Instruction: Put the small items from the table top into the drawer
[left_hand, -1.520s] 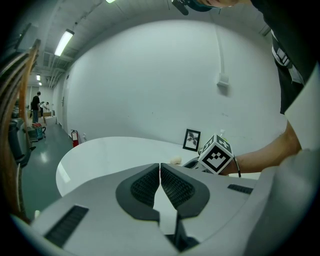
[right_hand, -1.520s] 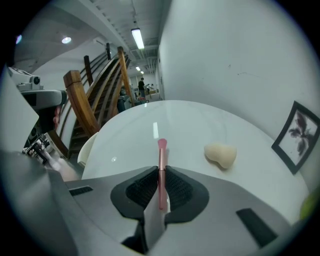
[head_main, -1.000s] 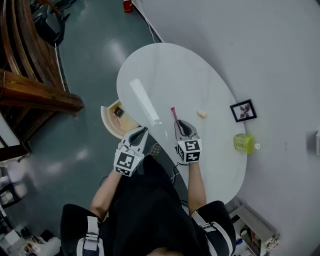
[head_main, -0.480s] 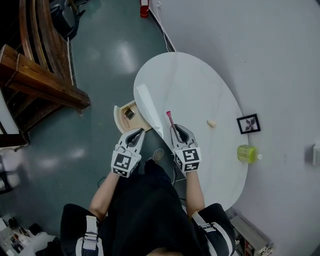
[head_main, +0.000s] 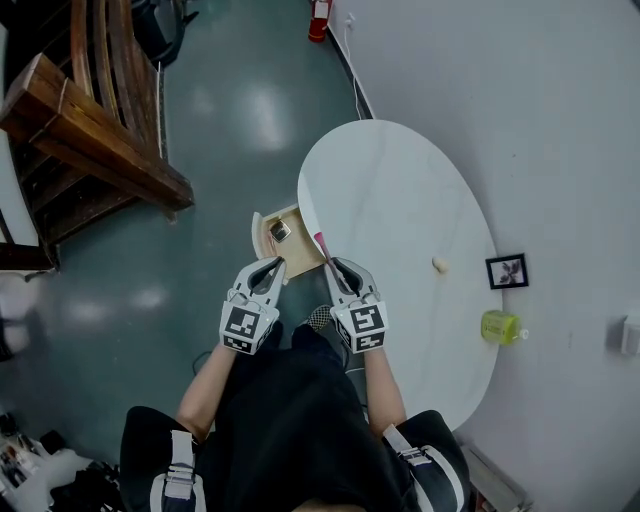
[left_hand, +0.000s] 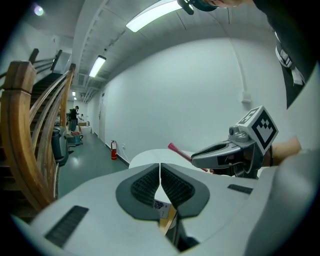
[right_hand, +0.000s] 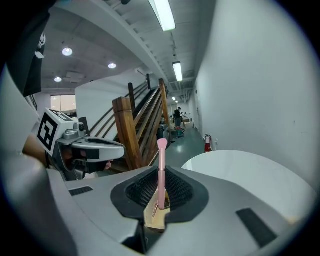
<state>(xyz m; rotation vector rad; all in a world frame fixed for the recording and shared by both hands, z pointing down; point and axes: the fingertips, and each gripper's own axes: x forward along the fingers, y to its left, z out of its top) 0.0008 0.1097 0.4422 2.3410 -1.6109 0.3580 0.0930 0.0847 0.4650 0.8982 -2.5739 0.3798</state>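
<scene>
Your right tool (head_main: 338, 266) clamps 1 pink brush (head_main: 321, 242) at the table's (head_main: 400, 200) left edge, just beside the open drawer (head_main: 257, 232), with open floor (head_main: 200, 150) beyond. The brush's long axis runs straight out from the tool, bristles foremost. Your left tool (head_main: 272, 266): jaws together, empty.

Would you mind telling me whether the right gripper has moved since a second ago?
Yes. The right gripper, holding the pink brush, has moved left across the table, away from the cream item, toward the open drawer.
</scene>
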